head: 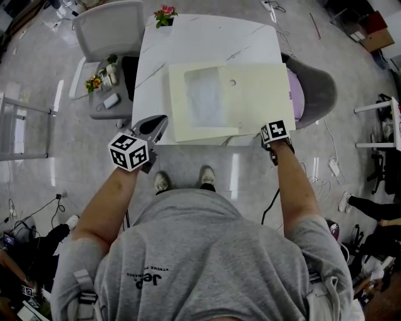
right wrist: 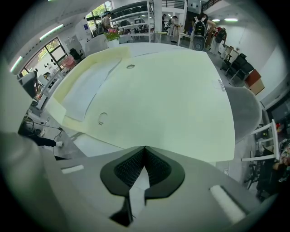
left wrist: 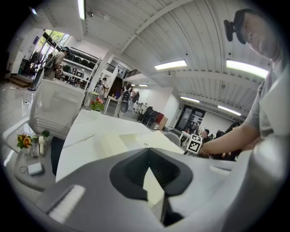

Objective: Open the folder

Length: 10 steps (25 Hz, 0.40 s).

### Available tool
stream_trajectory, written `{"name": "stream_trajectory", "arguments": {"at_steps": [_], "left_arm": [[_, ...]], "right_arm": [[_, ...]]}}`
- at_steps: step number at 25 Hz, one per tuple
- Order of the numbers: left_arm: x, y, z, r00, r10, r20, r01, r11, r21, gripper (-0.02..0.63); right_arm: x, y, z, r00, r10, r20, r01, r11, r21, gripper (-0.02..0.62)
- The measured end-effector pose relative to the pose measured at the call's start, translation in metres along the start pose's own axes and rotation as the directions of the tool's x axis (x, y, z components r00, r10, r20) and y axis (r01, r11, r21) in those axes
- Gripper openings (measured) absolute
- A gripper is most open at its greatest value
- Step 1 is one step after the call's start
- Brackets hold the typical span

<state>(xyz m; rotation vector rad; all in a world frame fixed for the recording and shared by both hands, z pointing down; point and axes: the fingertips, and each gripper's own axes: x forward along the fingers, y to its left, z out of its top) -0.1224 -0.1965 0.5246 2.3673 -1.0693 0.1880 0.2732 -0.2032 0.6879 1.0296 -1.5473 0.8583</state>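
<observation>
"JeP" on grey shirt [head: 207, 251]

The pale yellow paper folder [head: 250, 100] lies flat on the white marble-pattern rectangular table [head: 188, 44], close to its near edge and more to its right side. A small pot of pink flowers [head: 165, 15] stands at the table's far left corner. One grey plastic chair [head: 103, 31] is left of the table, a second grey chair [head: 321, 88] right of it. The left gripper [head: 160, 123] is just beside the folder's near left corner, the right gripper [right wrist: 145, 148] at its near right corner.

L gripper [left wrist: 147, 151], R gripper [right wrist: 145, 148]: jaws closed
</observation>
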Motion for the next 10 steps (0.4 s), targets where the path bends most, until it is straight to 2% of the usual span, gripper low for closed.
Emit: {"name": "stream_trajectory", "arguments": {"at_steps": [10], "left_arm": [[-0.0018, 0.0020, -0.0019, 1.000, 0.003, -0.003, -0.003, 1.000, 0.001, 0.058]], "right_arm": [[0.0007, 0.0010, 0.0010, 1.000, 0.002, -0.008, -0.003, 1.000, -0.003, 0.003]]}}
